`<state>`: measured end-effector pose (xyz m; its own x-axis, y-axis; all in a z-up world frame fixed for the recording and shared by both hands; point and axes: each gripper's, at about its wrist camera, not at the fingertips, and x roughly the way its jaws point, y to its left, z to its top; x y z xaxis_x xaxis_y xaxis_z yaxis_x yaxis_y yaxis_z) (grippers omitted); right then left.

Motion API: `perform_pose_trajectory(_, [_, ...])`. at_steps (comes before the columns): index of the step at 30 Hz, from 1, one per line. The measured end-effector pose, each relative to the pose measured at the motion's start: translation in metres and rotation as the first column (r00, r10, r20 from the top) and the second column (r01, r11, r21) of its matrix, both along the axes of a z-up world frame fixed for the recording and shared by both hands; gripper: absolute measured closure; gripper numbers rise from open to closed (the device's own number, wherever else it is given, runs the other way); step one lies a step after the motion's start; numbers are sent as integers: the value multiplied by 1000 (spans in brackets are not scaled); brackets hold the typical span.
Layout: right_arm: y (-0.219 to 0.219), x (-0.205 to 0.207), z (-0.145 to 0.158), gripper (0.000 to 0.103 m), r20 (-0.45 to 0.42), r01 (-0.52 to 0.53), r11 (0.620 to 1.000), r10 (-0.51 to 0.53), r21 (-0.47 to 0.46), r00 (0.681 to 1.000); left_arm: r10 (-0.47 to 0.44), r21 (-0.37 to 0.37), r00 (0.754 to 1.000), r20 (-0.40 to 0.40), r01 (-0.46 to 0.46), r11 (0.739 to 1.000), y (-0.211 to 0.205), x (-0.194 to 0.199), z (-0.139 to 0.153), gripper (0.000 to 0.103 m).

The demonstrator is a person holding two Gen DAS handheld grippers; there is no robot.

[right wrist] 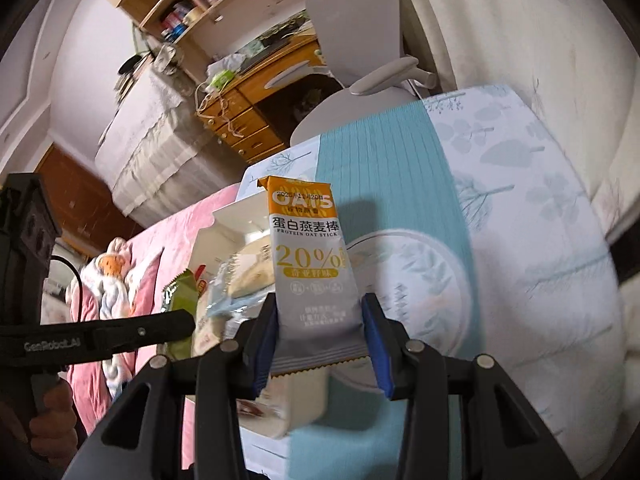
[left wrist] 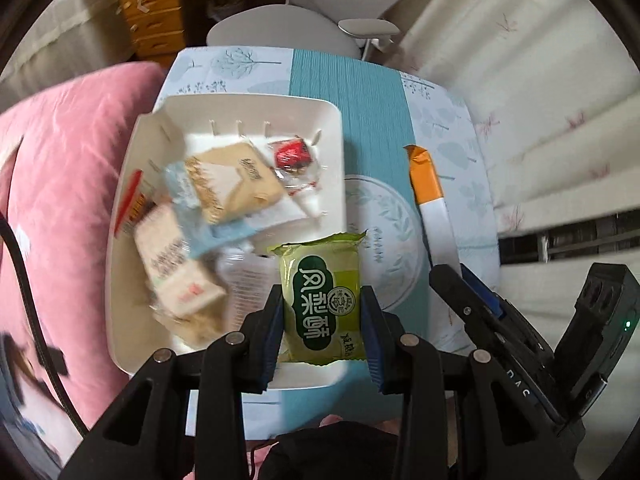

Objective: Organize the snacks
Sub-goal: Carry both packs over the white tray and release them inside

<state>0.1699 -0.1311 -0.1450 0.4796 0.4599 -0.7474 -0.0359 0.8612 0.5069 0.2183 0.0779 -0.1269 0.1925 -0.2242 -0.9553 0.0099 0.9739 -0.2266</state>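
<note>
Leaf-print teal cloth covers the tabletop (left wrist: 372, 92), with a pink blanket (left wrist: 68, 152) at frame left. Left claw (left wrist: 322, 332) pinches a green pastry packet (left wrist: 322, 300) at lower center, over the near rim of the white tray (left wrist: 124, 280) heaped with wrapped snacks. Right claw (right wrist: 320, 344) pinches an orange-and-grey protein oat stick (right wrist: 312, 264) upright at mid-frame, above the tabletop.
</note>
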Motion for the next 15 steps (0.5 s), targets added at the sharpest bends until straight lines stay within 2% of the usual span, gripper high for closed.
perform_pose_trajectory(3, [27,-9,-4,62,12,31,999,-31,25,999,-56,20,998,14,55,998,21,-3,-2,68])
perform_pose_trajectory(9, [75,-13,-16,62,12,35,999,-35,36,999,-97,25,995,25,96,995,52,-6,-11,68])
perform_pose_trajectory(11, [85,-13,-15,61,13,37,999,-37,23,999,-86,16,996,28,86,996,61,-5,-11,60])
perform_pose_trajectory(13, [88,-14,-14,59,7,52,999,-52,10,999,-75,-3,996,48,75,997,70,-5,-6,39])
perform_pose_trajectory(15, [90,-15,-13,58,1,52,999,-52,16,999,-71,7,994,78,71,997,75,-7,-1,33])
